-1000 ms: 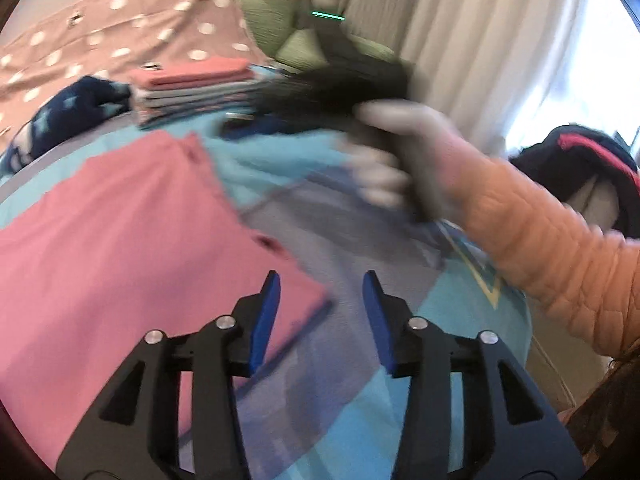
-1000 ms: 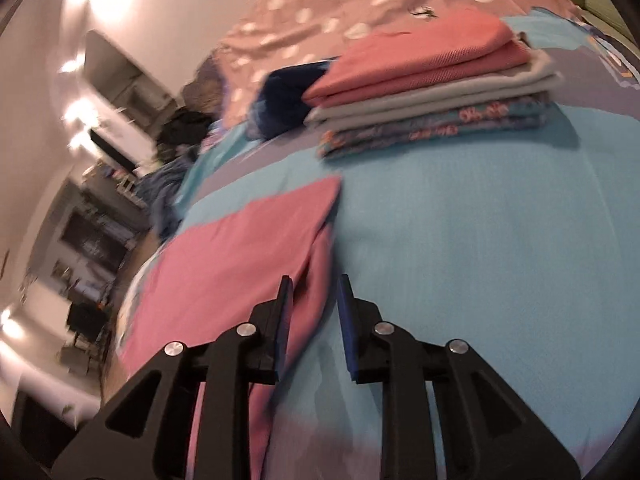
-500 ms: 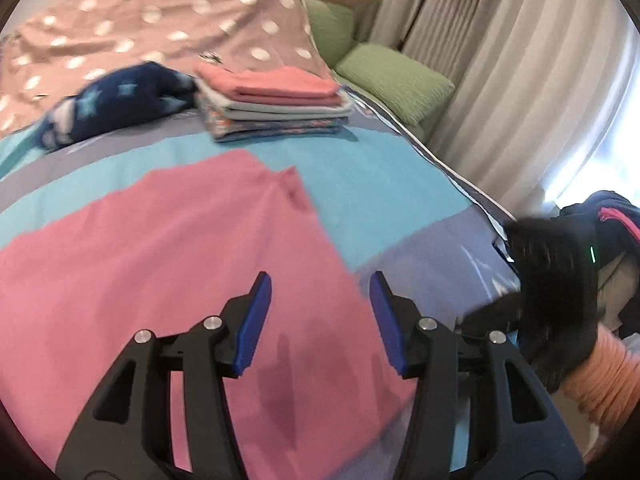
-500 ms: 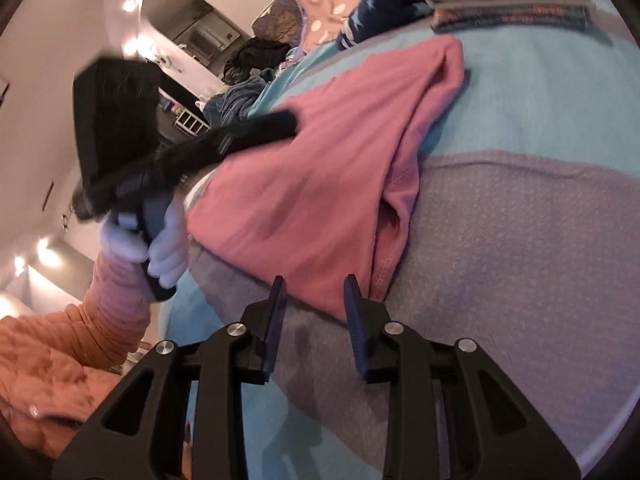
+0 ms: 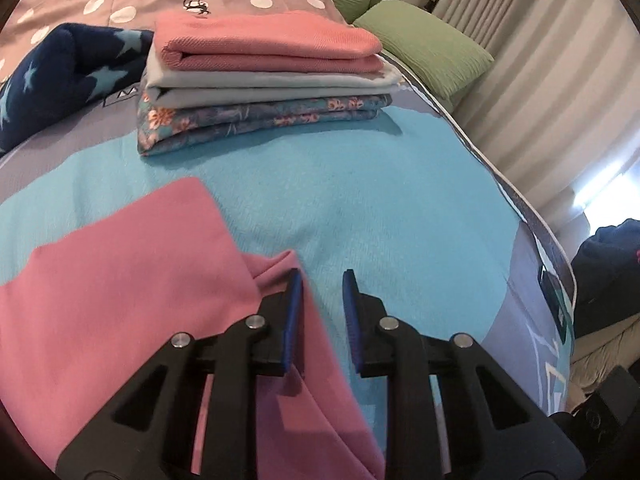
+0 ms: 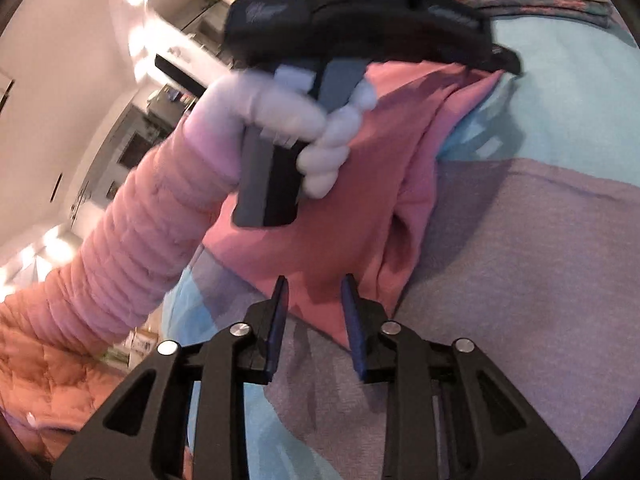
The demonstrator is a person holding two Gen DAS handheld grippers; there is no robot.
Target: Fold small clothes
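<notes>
A pink garment (image 5: 120,280) lies spread on the blue and grey bed cover (image 5: 380,208); it also shows in the right wrist view (image 6: 340,208). My left gripper (image 5: 320,280) is open, its left finger touching the garment's far right corner, nothing between the jaws. My right gripper (image 6: 314,284) is open at the garment's near hem, with the pink edge lying between the fingers. The left gripper body (image 6: 360,12) and the gloved hand holding it show in the right wrist view, over the garment's far end.
A stack of folded clothes (image 5: 264,76) sits at the far side of the bed, next to a dark blue star-patterned item (image 5: 60,76). Green pillows (image 5: 424,48) and curtains stand at the right. The bed's right edge (image 5: 532,216) drops to dark bags.
My left gripper has moved forward to the garment's far right corner. My right gripper has come closer to the near hem and opened wider. The garment's right side now shows folds.
</notes>
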